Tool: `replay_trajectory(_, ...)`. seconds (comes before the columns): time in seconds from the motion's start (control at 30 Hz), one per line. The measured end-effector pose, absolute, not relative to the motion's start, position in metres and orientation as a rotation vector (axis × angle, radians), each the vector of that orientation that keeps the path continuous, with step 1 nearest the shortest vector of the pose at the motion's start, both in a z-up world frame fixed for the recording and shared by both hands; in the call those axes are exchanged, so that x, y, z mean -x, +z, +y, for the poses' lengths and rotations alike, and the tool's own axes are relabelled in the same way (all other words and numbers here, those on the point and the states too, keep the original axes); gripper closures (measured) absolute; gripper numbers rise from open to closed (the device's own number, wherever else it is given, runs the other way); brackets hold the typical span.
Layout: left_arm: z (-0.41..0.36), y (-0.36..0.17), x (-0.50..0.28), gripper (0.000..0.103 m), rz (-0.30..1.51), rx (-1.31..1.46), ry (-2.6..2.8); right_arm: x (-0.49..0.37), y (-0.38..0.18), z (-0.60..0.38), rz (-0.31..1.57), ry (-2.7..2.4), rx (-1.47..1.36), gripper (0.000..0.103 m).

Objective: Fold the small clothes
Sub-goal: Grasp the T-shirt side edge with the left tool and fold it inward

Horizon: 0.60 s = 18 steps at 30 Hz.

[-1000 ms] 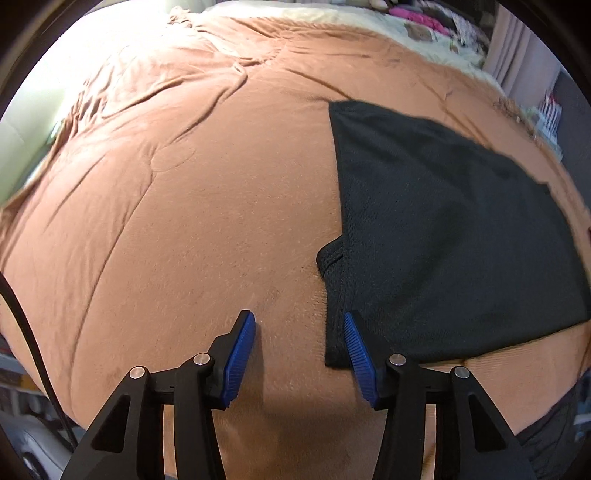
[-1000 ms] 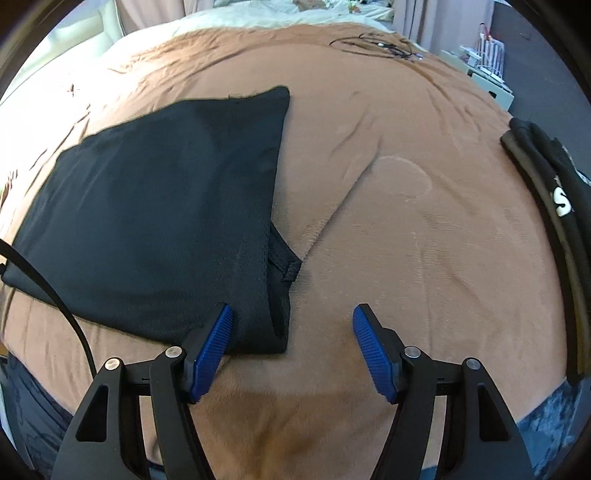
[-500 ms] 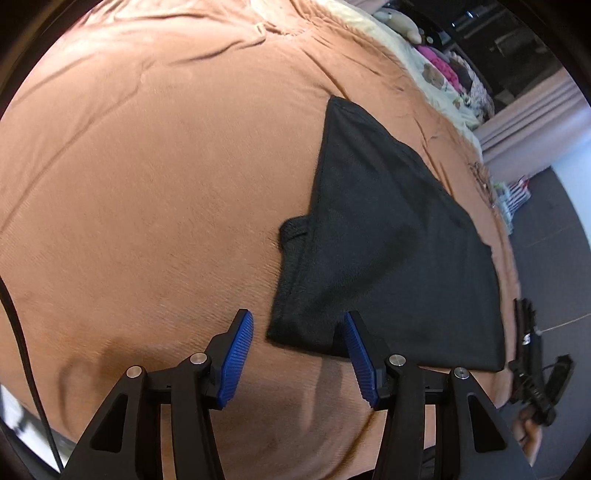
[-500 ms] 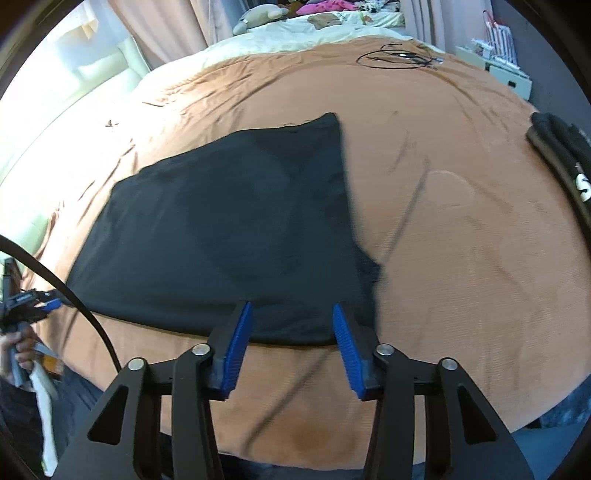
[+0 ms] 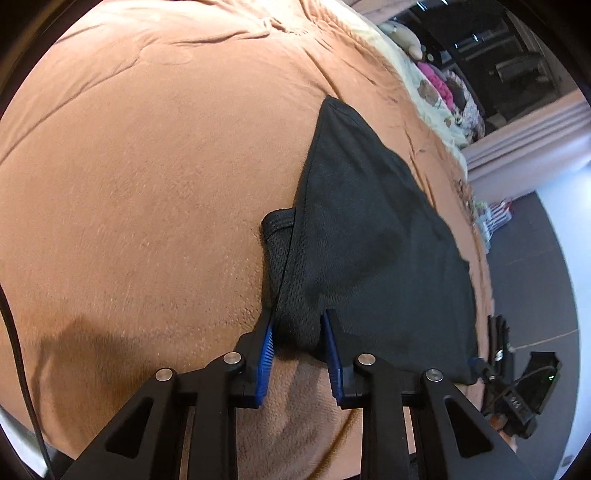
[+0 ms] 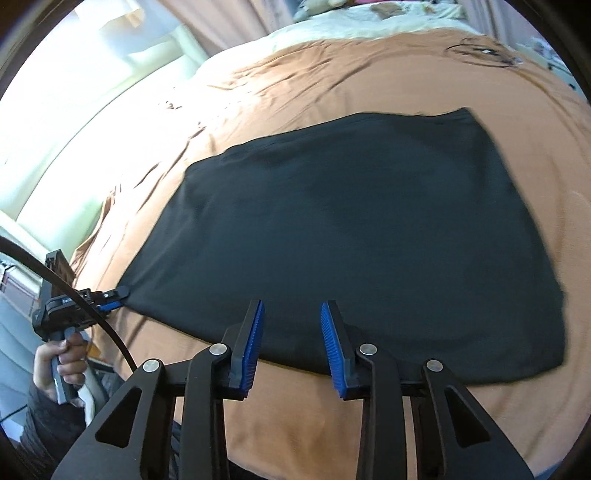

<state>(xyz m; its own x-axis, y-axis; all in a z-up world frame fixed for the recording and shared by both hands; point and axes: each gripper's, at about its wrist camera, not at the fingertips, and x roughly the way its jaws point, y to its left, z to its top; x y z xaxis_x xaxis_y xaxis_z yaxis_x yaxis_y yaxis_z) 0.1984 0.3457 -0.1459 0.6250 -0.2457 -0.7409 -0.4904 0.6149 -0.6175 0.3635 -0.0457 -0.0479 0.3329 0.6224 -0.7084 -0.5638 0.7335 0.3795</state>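
Note:
A black mesh garment point(image 5: 369, 236) lies folded flat on the brown blanket point(image 5: 147, 184); it fills the middle of the right wrist view point(image 6: 369, 229). My left gripper point(image 5: 297, 332) has its blue pads on either side of the garment's near left corner, with cloth between the jaws, and it also shows in the right wrist view point(image 6: 114, 297) at that corner. My right gripper point(image 6: 291, 325) is partly open over the garment's near edge, and its jaws look clear of the cloth. It also shows in the left wrist view point(image 5: 474, 363) by the far near corner.
The brown blanket covers a bed, with a cream sheet point(image 6: 332, 26) and pink clutter point(image 5: 439, 81) at the far end. A bright window point(image 6: 122, 44) is at the left. Dark floor point(image 5: 535, 258) lies beyond the bed's right edge. A black cable point(image 6: 66, 277) hangs at the left.
Both grippers moved in to the garment's near edge and their jaws narrowed. The left one went from beside the corner to around it. The right one swung left along the edge.

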Motion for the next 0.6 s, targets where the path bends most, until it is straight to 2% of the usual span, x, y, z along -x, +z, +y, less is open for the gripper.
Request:
replay_trajectory(0.13, 0.35, -0.148, -0.195, 0.078, 0.889, 0.979, 0.169, -0.369, -0.055, -0.023, 0.976, 0.807, -0.068, 0.08)
replay_trajectory(0.17, 0.35, -0.148, -0.196, 0.082, 0.883, 0.978, 0.171, -0.371, -0.054, -0.016, 0.981, 0.809, -0.068, 0.083)
replay_trajectory(0.2, 0.35, -0.147, -0.197, 0.091, 0.881, 0.979, 0.171, -0.372, -0.058, -0.01, 0.989, 0.814, -0.069, 0.085)
replay_trajectory(0.23, 0.35, -0.146, -0.198, 0.094, 0.877, 0.985, 0.163, -0.373, -0.059, -0.006, 0.995, 0.817, -0.071, 0.086)
replay_trajectory(0.4, 0.343, -0.119, -0.204, 0.096, 0.816, 0.942, 0.119, -0.372, -0.074, 0.012, 1.034, 0.832, -0.072, 0.093)
replay_trajectory(0.6, 0.328, -0.061, -0.222, 0.096, 0.724, 0.869, 0.032, -0.37, -0.087, 0.026, 1.044, 0.836, -0.074, 0.094)
